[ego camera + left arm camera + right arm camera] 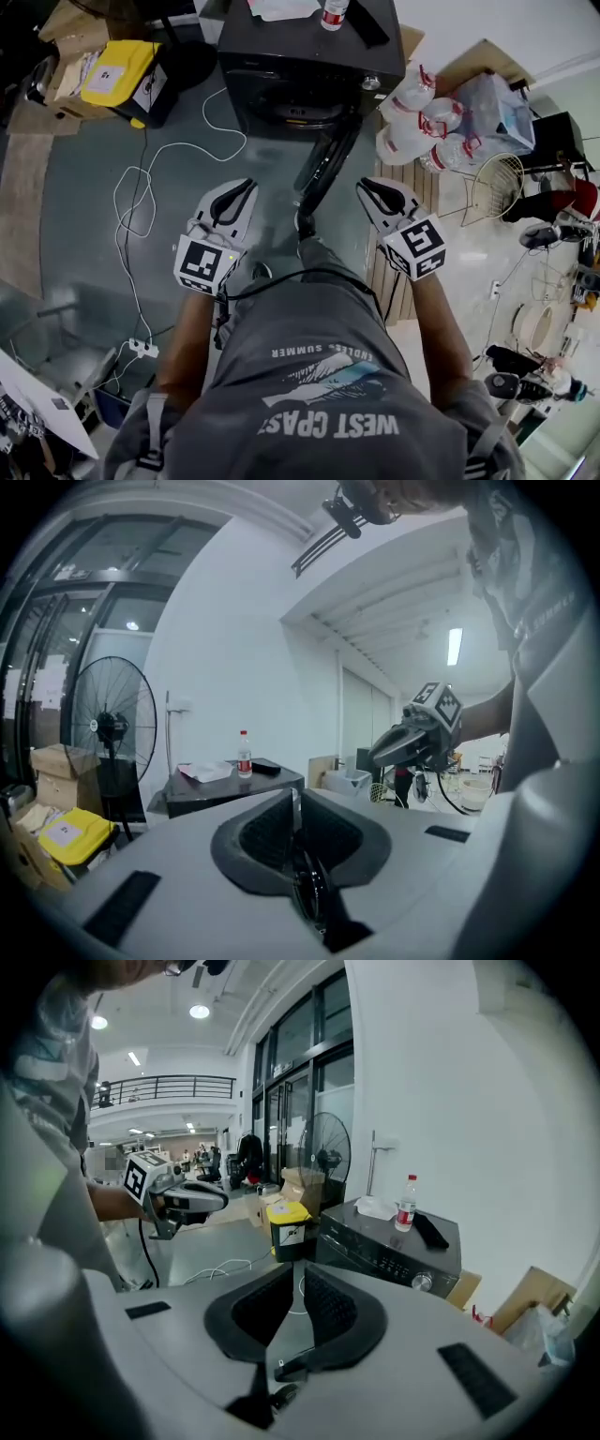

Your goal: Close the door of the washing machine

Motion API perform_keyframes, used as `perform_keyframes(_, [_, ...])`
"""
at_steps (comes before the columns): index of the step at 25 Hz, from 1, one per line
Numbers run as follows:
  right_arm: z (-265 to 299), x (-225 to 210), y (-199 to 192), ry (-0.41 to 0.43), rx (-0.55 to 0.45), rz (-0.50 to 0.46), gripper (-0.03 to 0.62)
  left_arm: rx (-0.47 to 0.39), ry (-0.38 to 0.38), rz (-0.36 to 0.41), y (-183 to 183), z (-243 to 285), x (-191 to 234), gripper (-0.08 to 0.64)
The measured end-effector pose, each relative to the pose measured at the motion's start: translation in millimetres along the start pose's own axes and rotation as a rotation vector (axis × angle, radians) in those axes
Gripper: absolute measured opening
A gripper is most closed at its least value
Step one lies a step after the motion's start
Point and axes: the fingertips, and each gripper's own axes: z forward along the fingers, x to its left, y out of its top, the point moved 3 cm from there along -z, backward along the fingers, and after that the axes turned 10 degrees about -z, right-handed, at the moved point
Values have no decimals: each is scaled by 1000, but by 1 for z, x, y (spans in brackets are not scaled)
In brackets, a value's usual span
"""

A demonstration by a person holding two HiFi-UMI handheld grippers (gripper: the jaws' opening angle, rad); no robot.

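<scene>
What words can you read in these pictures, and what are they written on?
"ENDLESS SUMMER": on the person's shirt, upside down in the head view.
"WEST COAST": on the same shirt in bigger letters, also upside down; the last letters are hard to make out.
Badge on the washing machine: too small to read.
Label on the bottle: too small to read.
Sticker on the yellow box: too small to read.

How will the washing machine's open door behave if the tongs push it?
The door looks rigid and hinged to the washing machine, so it should swing as one piece, not flex. It stands well open, so a sideways push near its free edge probably suffices. The bulky machine likely stays put.
</scene>
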Motion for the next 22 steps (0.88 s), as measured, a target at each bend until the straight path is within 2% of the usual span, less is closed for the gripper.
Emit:
perform_keyframes(8, [64, -38, -44, 162, 101, -104, 84, 112, -27, -50, -49, 75, -4, 45])
perform_keyframes(22, [128, -57, -111, 379, 231, -284, 132, 271, -47, -130, -134, 154, -20, 185])
